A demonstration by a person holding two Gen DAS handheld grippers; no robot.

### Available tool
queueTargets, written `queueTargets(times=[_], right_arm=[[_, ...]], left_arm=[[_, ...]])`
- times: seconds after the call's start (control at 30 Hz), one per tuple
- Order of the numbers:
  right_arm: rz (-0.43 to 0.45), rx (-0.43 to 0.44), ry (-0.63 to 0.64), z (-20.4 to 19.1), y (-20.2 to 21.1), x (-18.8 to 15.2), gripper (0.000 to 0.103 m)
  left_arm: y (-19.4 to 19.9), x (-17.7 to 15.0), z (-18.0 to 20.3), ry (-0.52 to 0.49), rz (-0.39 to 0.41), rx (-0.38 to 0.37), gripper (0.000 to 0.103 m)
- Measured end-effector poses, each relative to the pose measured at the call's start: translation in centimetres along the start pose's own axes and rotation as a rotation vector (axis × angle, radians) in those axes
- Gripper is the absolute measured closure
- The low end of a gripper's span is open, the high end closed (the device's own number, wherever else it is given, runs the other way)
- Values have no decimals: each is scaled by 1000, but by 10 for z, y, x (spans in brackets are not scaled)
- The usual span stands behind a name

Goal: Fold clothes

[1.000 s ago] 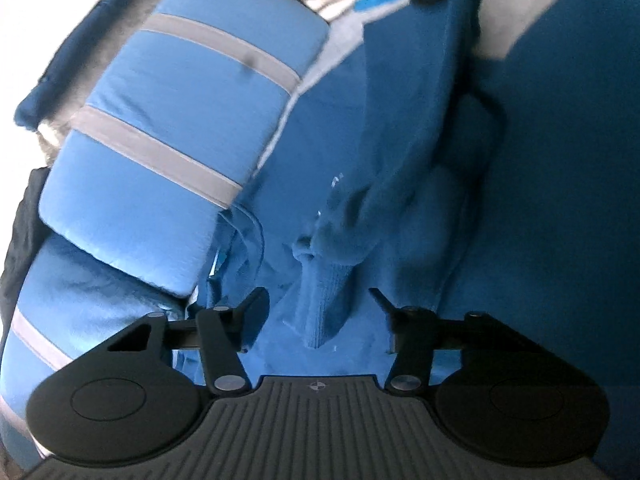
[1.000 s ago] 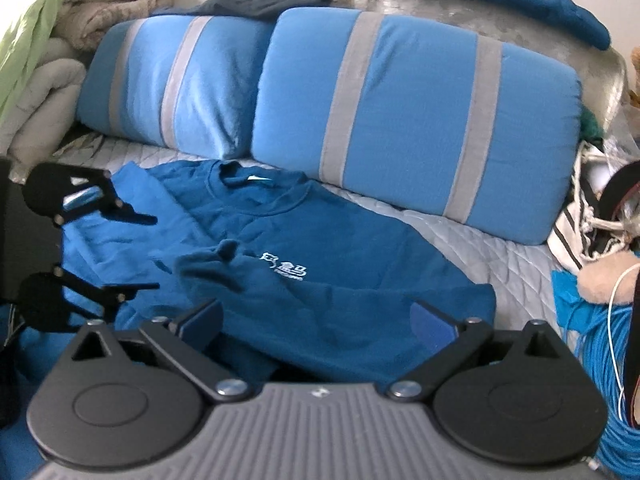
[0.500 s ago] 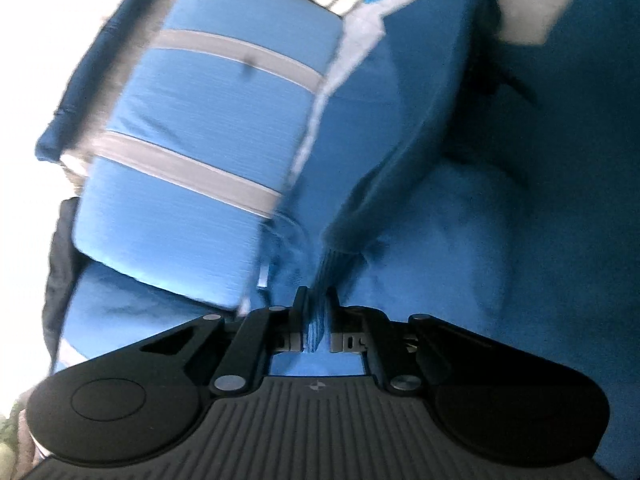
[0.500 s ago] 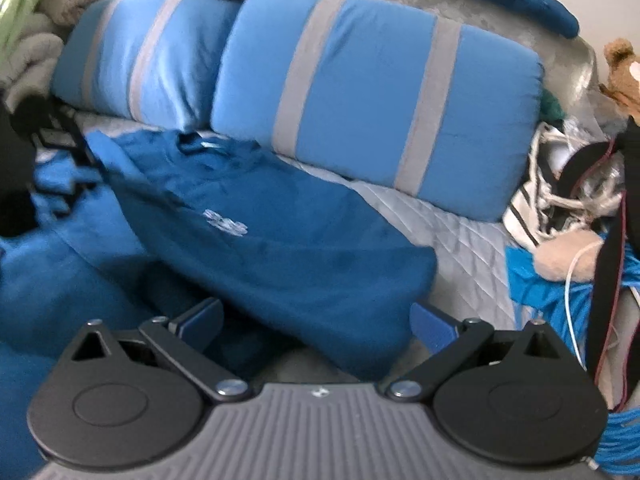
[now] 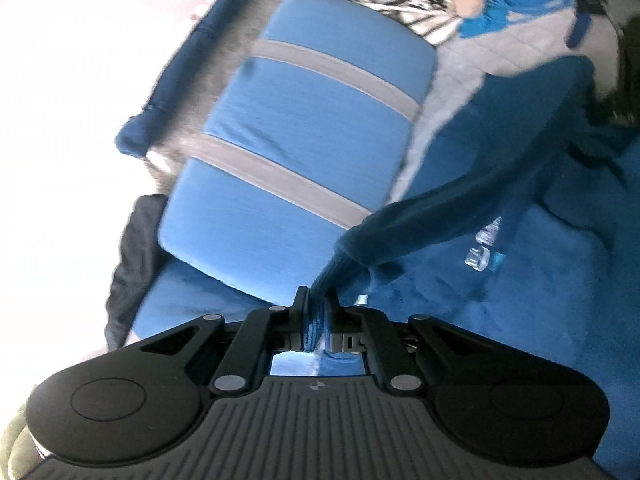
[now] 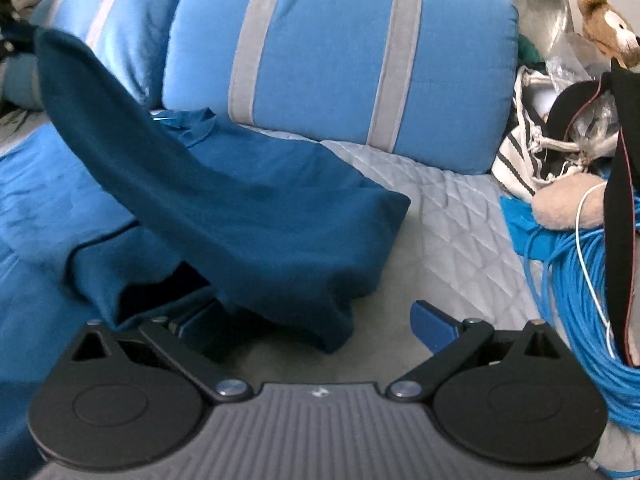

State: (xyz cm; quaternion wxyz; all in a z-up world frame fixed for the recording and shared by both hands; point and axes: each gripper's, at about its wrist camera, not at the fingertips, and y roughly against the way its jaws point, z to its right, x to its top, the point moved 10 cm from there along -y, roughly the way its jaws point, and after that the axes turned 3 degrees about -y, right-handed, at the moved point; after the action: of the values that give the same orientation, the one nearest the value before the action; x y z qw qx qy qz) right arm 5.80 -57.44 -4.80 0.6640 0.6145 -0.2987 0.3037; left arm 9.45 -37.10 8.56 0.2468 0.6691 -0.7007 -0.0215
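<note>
A dark blue sweatshirt (image 6: 256,216) lies on the bed, its near part bunched by my right gripper (image 6: 316,316). That gripper is open; the sweatshirt's hem sits between its blue pads (image 6: 434,326), which do not press on it. One sleeve (image 6: 92,104) rises up and to the left, pulled taut. In the left wrist view my left gripper (image 5: 318,312) is shut on the ribbed cuff (image 5: 316,320) of that sleeve (image 5: 460,208), held above the sweatshirt's body (image 5: 520,300), where a pale print (image 5: 486,246) shows.
Two blue pillows with grey stripes (image 6: 360,56) lean at the head of the bed. A grey quilted cover (image 6: 452,216) lies under the clothes. At the right are a coil of blue cable (image 6: 580,280), a plush toy (image 6: 608,28), a striped bag (image 6: 520,160) and a black strap (image 6: 618,184).
My left gripper closed on the sleeve cuff and lifted it, drawing the sleeve up off the sweatshirt. My right gripper, still open, sank toward the sweatshirt's near hem.
</note>
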Motion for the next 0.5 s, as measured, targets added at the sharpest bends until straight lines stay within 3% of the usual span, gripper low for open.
queueTargets(times=[0.5], right_arm=[[11, 76, 24, -13, 11, 4, 0]], left_arm=[[24, 8, -101, 80, -3, 202, 96]])
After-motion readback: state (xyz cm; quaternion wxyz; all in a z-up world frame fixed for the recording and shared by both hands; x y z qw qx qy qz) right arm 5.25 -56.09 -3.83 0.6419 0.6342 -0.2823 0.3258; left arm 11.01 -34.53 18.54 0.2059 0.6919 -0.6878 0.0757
